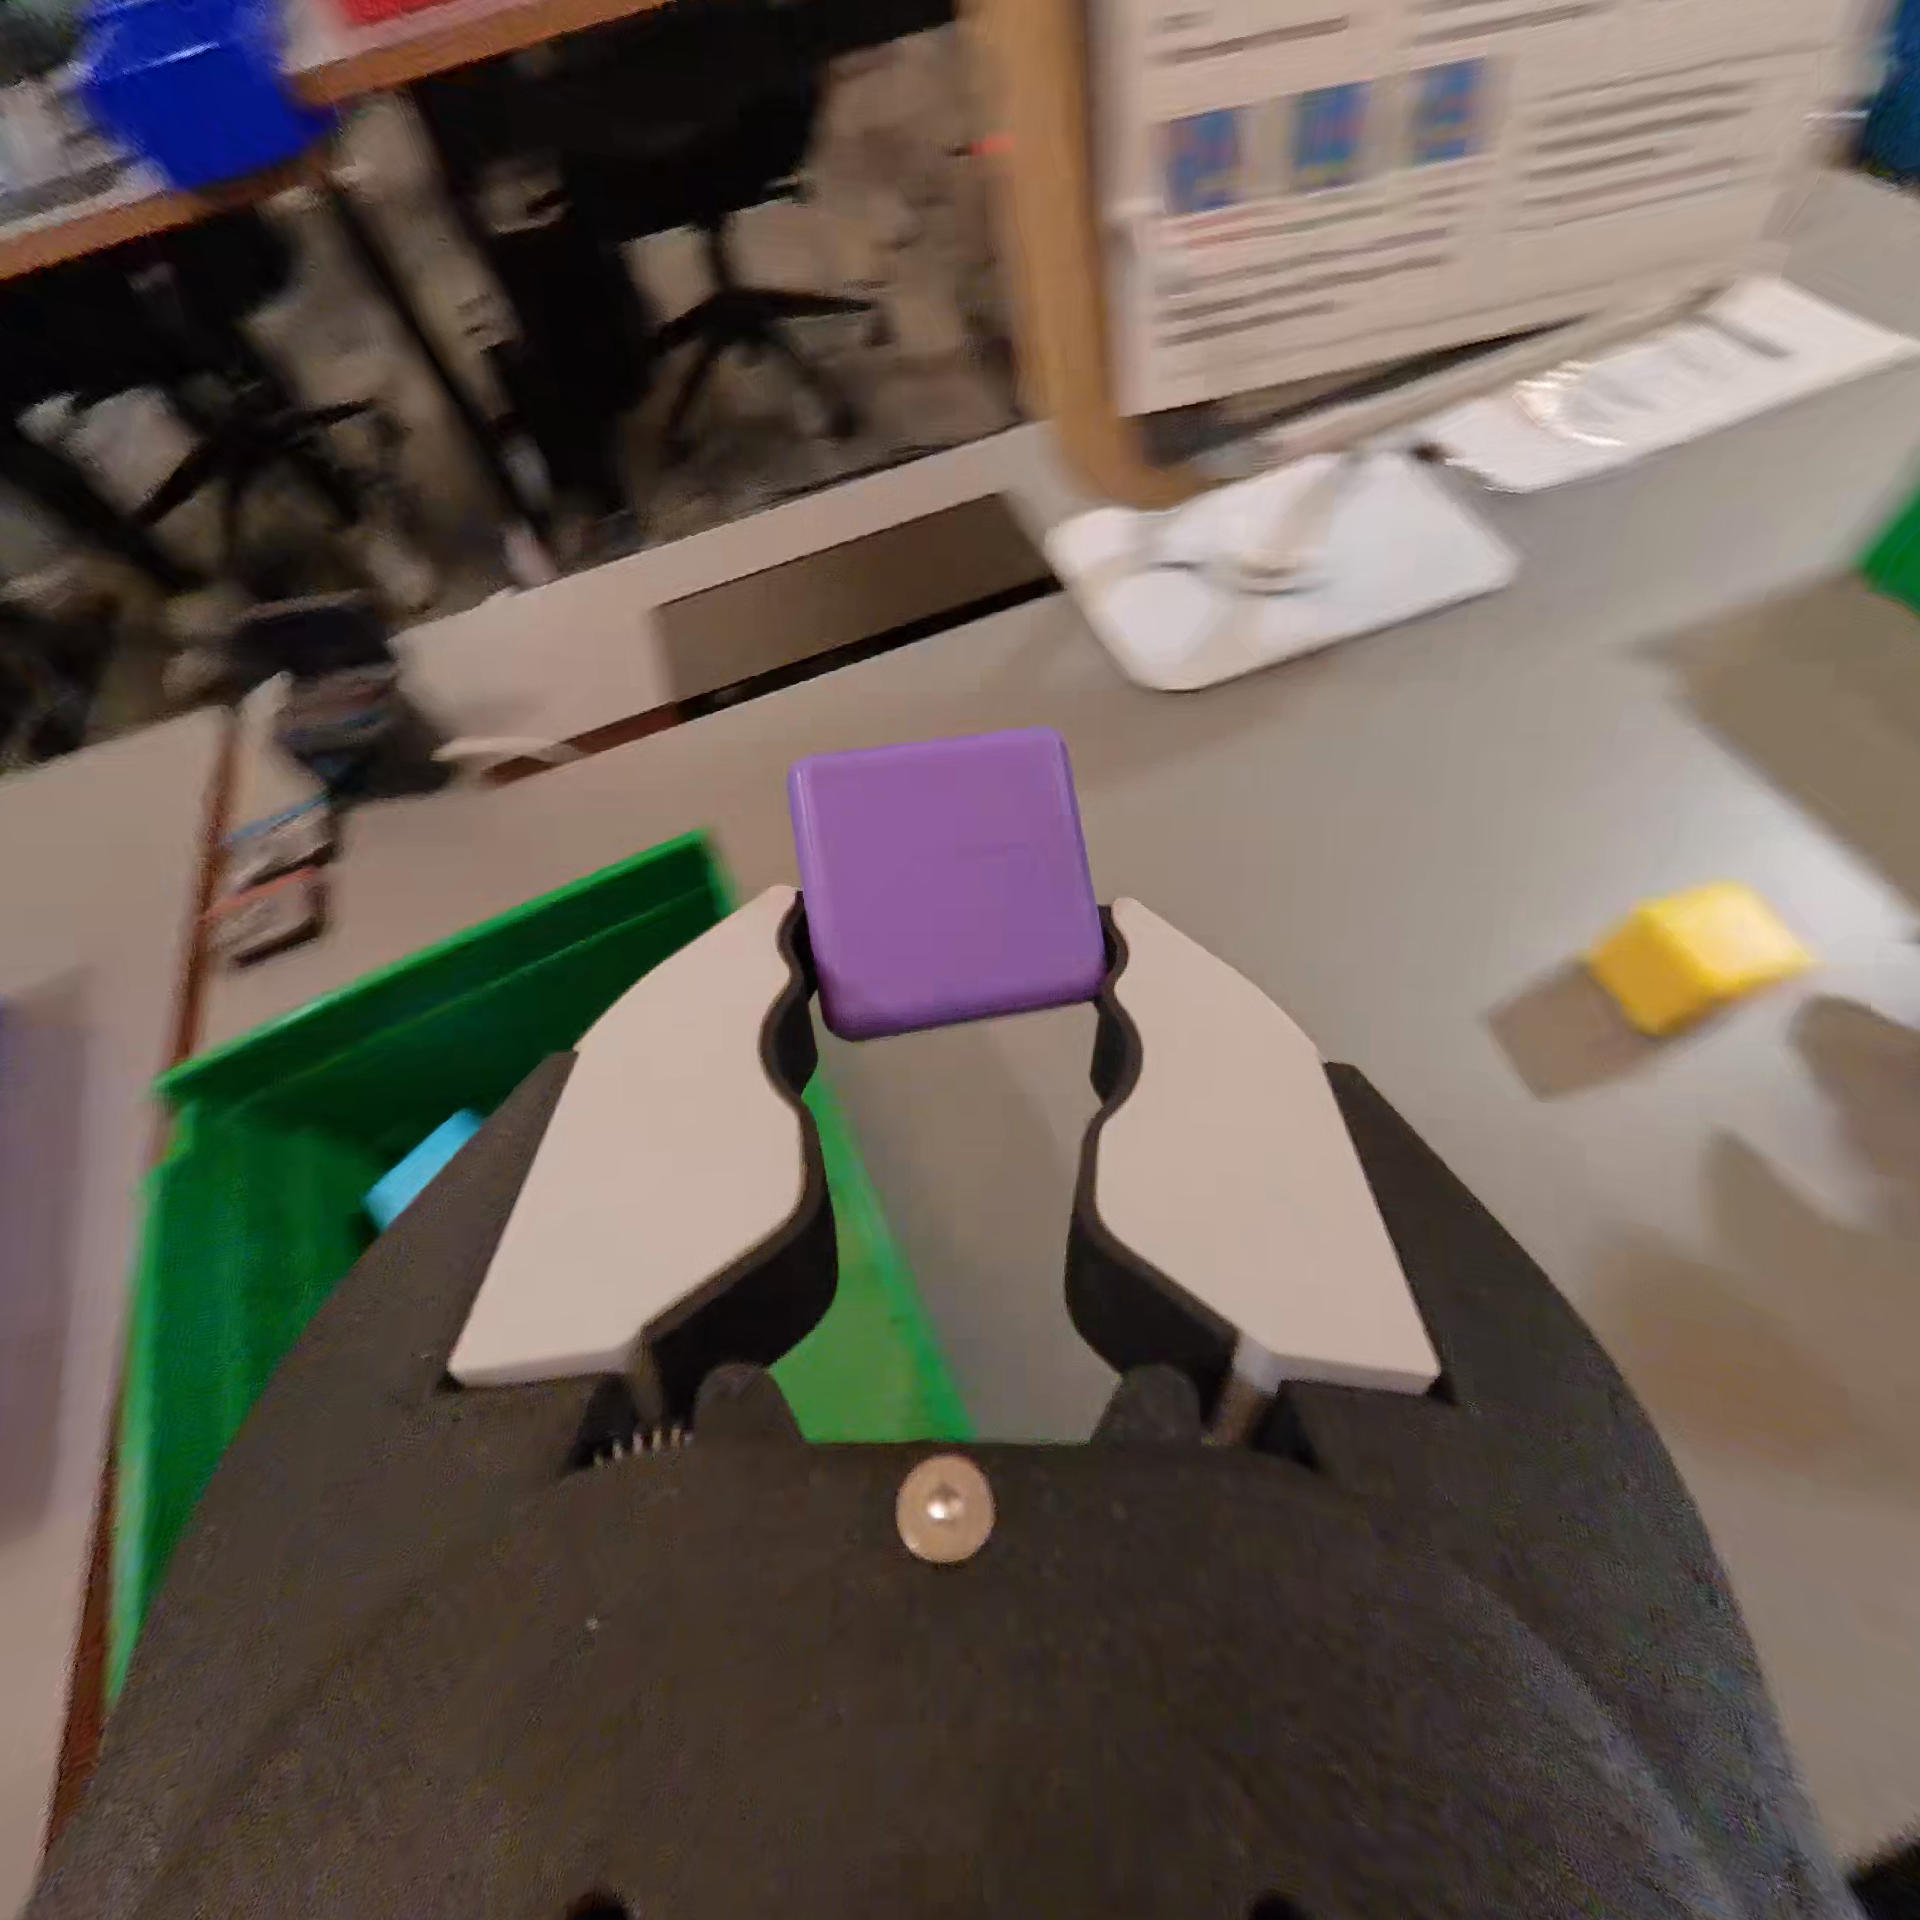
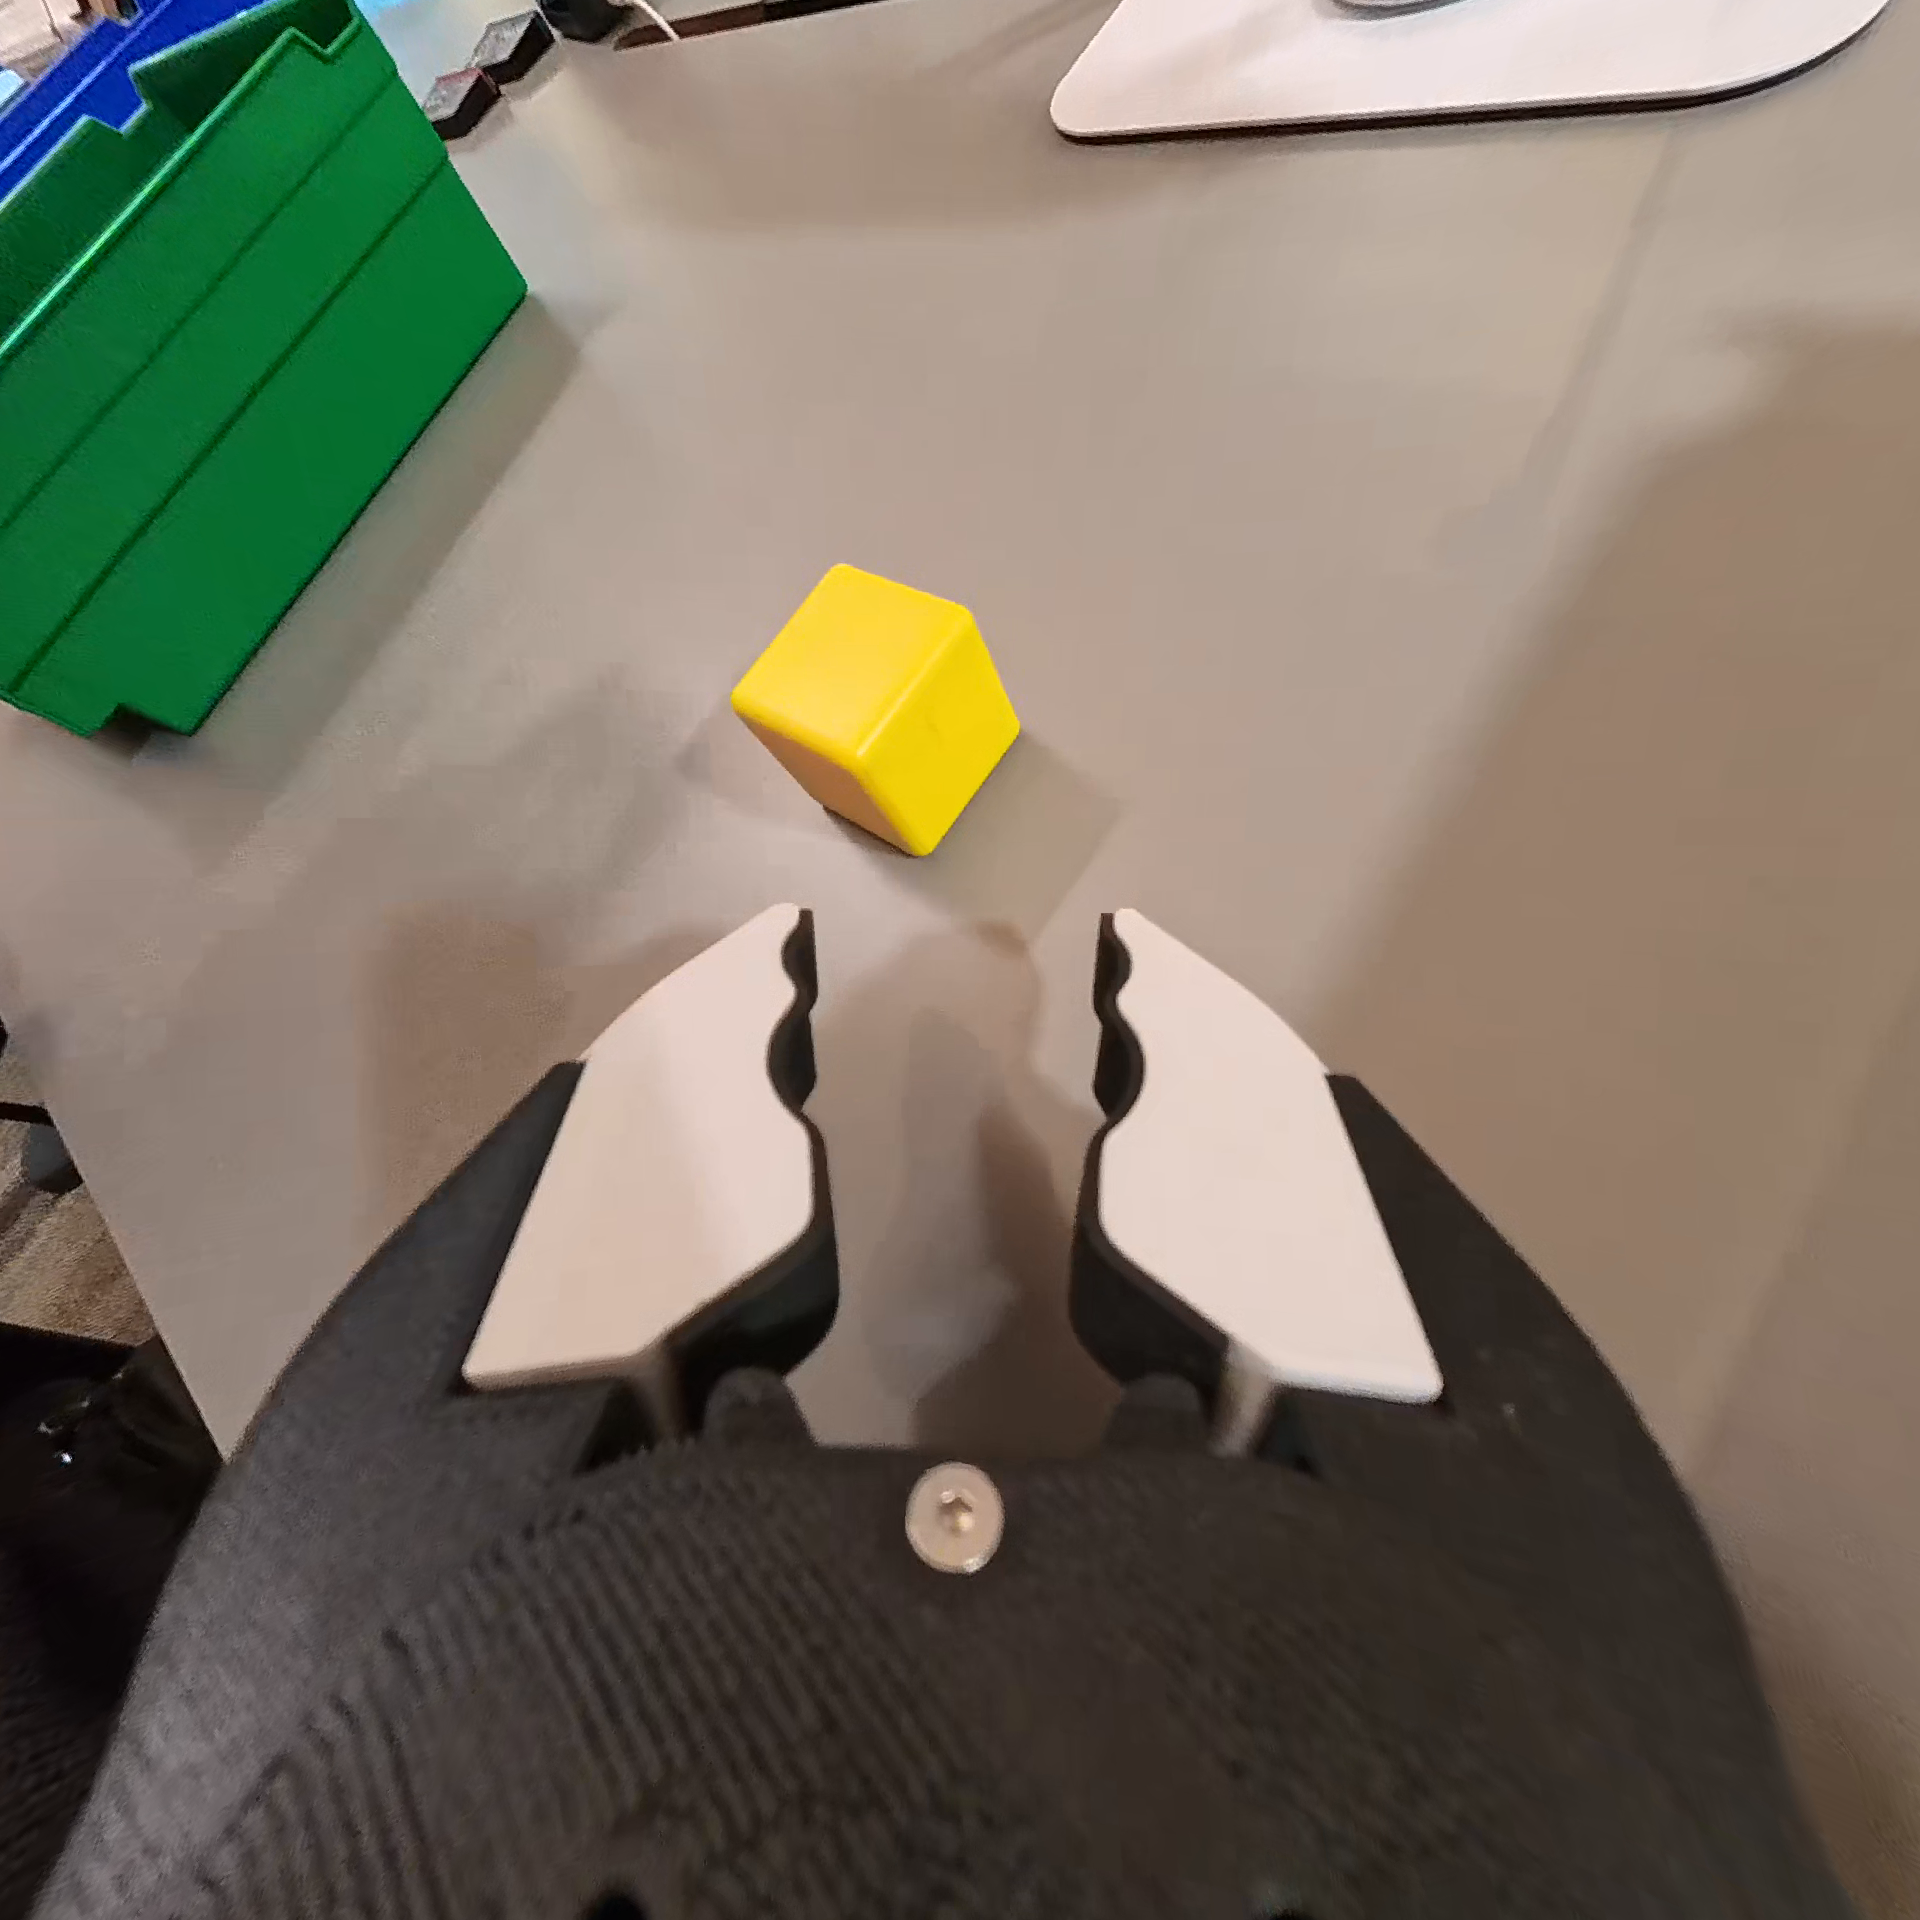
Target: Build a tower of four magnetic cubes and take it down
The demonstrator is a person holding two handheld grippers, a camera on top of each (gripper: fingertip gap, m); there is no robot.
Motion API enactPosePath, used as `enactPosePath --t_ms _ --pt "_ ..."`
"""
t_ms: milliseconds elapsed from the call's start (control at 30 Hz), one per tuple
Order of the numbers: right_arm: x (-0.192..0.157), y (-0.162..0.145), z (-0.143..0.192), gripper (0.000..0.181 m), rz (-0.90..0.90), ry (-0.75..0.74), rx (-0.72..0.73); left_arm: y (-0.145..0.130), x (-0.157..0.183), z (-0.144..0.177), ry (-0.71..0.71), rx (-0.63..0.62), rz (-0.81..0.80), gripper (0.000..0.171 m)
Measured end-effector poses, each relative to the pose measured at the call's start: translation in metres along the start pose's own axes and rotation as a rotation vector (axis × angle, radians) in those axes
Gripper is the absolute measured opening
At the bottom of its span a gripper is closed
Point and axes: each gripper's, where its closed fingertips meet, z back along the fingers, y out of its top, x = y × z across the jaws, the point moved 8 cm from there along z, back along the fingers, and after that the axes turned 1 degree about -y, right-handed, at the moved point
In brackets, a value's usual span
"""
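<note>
The left gripper [image 1: 948, 940] pinches a purple cube [image 1: 940, 878] between its fingertips, held in the air above the grey table [image 1: 1351, 831], just beside the near rim of a green bin [image 1: 436, 997]. A light blue block [image 1: 421, 1169] lies inside that bin. The right gripper [image 2: 954, 961] hangs over the table with its fingers spread and nothing between them. A yellow cube [image 2: 878, 707] sits on the table just ahead of it, well in from the edges, with the green bin [image 2: 208, 416] off to its left near the table's left edge.
</note>
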Motion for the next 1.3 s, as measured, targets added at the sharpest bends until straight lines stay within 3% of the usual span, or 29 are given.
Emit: enactPosePath --t_ms 133,233,333,400,533,700,867,1067,1300 --pt "-0.001 0.001 0.001 0.052 0.019 -0.007 0.005 -0.005 0.08 -0.032 -0.34 -0.087 -0.162 0.051" --pt "-0.003 0.002 0.003 0.051 0.051 0.0 0.021 -0.032 0.143 -0.055 -0.752 -0.202 -0.25 0.051" --pt "-0.008 0.005 0.006 0.05 0.087 0.031 0.053 -0.068 0.194 -0.066 -0.997 -0.241 -0.454 0.051" --pt "-0.012 0.008 0.009 0.05 0.113 0.051 0.078 -0.083 0.215 -0.075 -0.999 -0.24 -0.53 0.051" --pt "-0.023 0.01 0.013 0.045 0.197 0.133 0.122 -0.099 0.246 -0.077 -1.167 -0.223 -0.515 0.051" --pt "-0.043 0.009 0.025 0.042 0.397 0.325 0.172 -0.117 0.254 -0.082 -1.192 -0.259 -0.583 0.051" --pt "-0.058 -0.005 0.022 0.051 0.501 0.465 0.095 -0.128 0.252 -0.083 -1.205 -0.282 -0.631 0.051" --pt "-0.068 -0.018 0.011 0.061 0.594 0.458 0.015 -0.129 0.249 -0.082 -1.245 -0.277 -0.588 0.051" --pt "-0.07 -0.02 0.01 0.061 0.617 0.447 0.009 -0.131 0.239 -0.085 -1.244 -0.299 -0.539 0.052"
